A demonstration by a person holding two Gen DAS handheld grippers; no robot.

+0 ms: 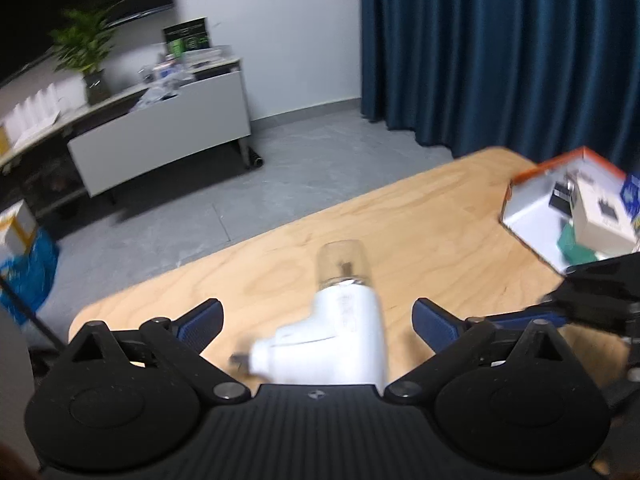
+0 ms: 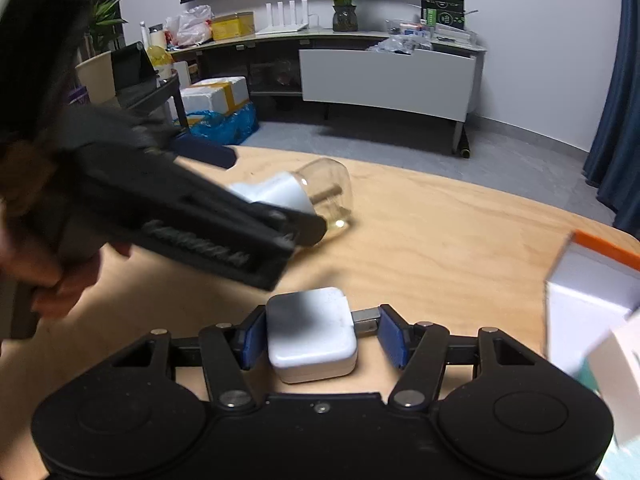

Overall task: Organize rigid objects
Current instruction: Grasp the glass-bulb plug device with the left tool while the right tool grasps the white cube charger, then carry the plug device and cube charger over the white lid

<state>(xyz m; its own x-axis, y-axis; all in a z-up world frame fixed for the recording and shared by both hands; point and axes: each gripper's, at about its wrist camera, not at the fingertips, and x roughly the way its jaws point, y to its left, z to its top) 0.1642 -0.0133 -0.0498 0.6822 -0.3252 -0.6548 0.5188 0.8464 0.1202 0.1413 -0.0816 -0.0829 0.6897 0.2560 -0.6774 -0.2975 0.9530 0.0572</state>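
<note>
**Left hand-held gripper:** Jaws at their widest, nothing gripped. White plug with clear cap lying on the wooden surface between the open fingers, touching neither pad, cap end pointing away from the camera.

**Right hand-held gripper:** Narrowed around a white square charger resting on the surface. Left pad against the charger's side, right pad at the tip of a metal prong sticking out of the opposite side. Firm pressure not confirmed.

**Destination:** Orange-rimmed box near the far right of the surface, already holding several small cartons.

**Risks, as judged:**
- Grip across body and prong: small, hard contact on one side, so likely to pivot or slip out on lifting.
- Clear cap: smooth and rounded, possibly only pushed on. Liable to squirt out or come off if clamped there instead of on the white body.
- Both tools close together over the same patch: chance of a collision, or of a nudge rolling the plug.
- Crowded box: risk of a carton tipping or the charger landing on the rim.
</note>
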